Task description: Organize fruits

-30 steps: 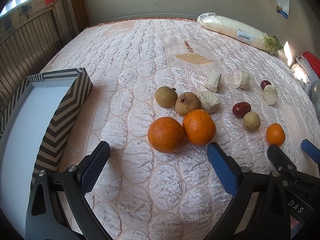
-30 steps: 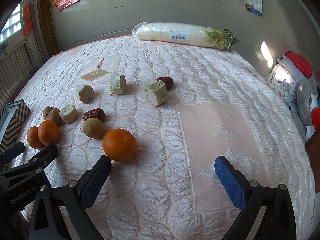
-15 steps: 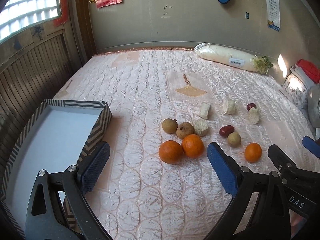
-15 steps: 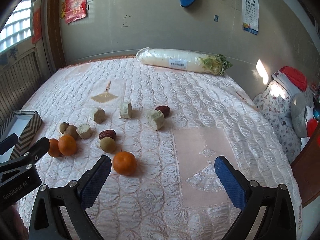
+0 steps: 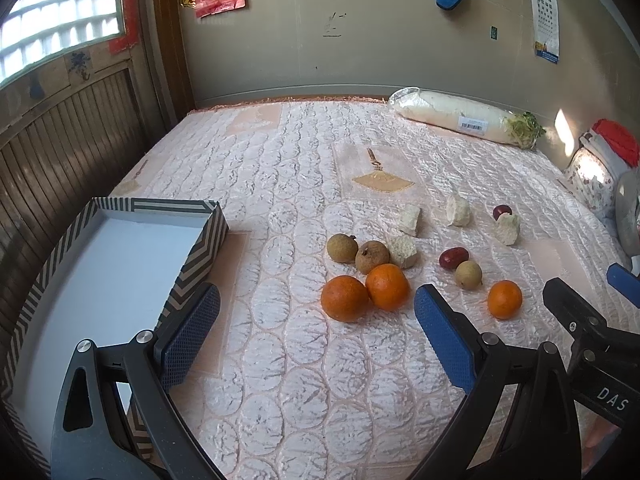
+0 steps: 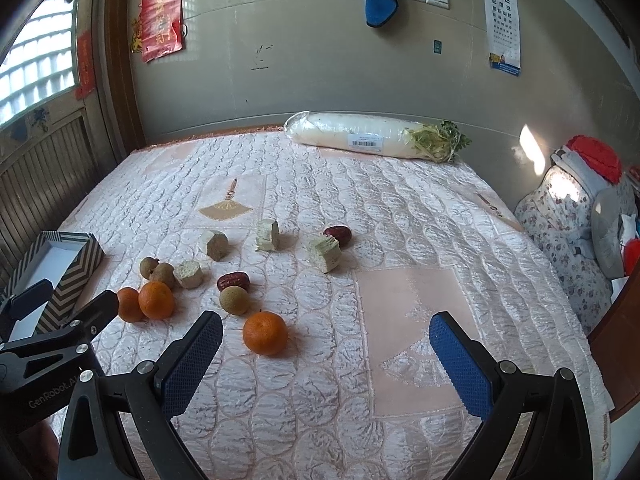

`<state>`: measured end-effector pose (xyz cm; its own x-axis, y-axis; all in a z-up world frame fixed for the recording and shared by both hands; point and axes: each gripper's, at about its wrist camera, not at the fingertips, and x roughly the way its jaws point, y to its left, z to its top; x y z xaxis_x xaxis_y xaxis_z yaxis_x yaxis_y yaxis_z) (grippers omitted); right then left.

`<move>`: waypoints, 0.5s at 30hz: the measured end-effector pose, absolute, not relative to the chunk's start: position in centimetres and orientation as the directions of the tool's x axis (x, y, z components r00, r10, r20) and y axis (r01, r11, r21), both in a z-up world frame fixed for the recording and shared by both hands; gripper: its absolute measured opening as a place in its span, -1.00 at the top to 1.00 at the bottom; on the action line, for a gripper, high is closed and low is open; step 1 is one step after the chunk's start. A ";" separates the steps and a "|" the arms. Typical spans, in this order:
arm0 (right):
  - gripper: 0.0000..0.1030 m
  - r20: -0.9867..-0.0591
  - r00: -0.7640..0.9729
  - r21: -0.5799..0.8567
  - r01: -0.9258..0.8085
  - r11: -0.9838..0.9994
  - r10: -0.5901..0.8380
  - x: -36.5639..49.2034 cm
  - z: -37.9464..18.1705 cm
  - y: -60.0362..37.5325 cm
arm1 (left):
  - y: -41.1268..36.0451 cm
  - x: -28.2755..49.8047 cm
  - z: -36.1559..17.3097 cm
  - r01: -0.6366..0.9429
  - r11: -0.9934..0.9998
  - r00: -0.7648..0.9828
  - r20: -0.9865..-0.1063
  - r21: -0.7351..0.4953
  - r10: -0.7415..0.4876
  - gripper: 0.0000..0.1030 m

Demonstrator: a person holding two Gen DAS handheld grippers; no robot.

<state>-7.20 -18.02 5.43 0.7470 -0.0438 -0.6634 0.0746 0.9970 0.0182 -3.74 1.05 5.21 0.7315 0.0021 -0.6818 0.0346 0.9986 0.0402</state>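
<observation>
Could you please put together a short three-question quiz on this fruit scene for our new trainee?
1. True or false: the striped cardboard box already holds an orange.
2. How many round orange citrus fruits lie on the quilted pink bedspread? A) two B) three C) four
3. Fill in: the lone orange fruit lies nearest the ____ gripper.

Key
1. False: the box's white floor shows no fruit.
2. B: two touching oranges plus the lone one.
3. Right: it sits just ahead of the right gripper, whose jaws stand wide apart; the left gripper is also open and holds nothing.
</observation>
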 end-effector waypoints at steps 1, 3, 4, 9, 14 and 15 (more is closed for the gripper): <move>-1.00 -0.664 0.747 0.020 0.070 0.997 -0.039 -7.2 5.4 -18.0 | 1.1 -3.7 5.2 0.033 0.999 0.731 -0.682 0.038 0.002 -0.91; -1.00 -0.663 0.748 0.024 0.066 0.998 -0.033 -7.2 5.4 -18.0 | 1.2 -3.6 5.1 0.030 0.999 0.729 -0.684 0.037 0.003 -0.91; -1.00 -0.663 0.749 0.031 0.063 0.998 -0.027 -7.2 5.3 -18.0 | 1.2 -3.5 5.0 0.031 0.999 0.727 -0.687 0.036 0.002 -0.91; -1.00 -0.672 0.740 0.042 0.056 0.998 -0.014 -7.0 5.0 -18.1 | 1.2 -3.1 4.5 0.041 0.999 0.708 -0.706 0.019 -0.016 -0.91; -1.00 -0.676 0.736 0.039 0.050 0.998 -0.010 -6.8 4.7 -18.0 | 1.3 -2.8 4.3 0.045 0.999 0.704 -0.710 0.015 -0.021 -0.91; -1.00 -0.679 0.734 0.040 0.048 0.998 -0.008 -6.7 4.6 -18.1 | 1.3 -2.7 4.3 0.045 0.999 0.702 -0.711 0.014 -0.022 -0.91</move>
<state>-6.75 -18.05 4.63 0.7340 -0.0079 -0.6791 0.0480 0.9980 0.0402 -2.70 1.31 4.32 0.7025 -0.0221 -0.7114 0.0455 0.9989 0.0139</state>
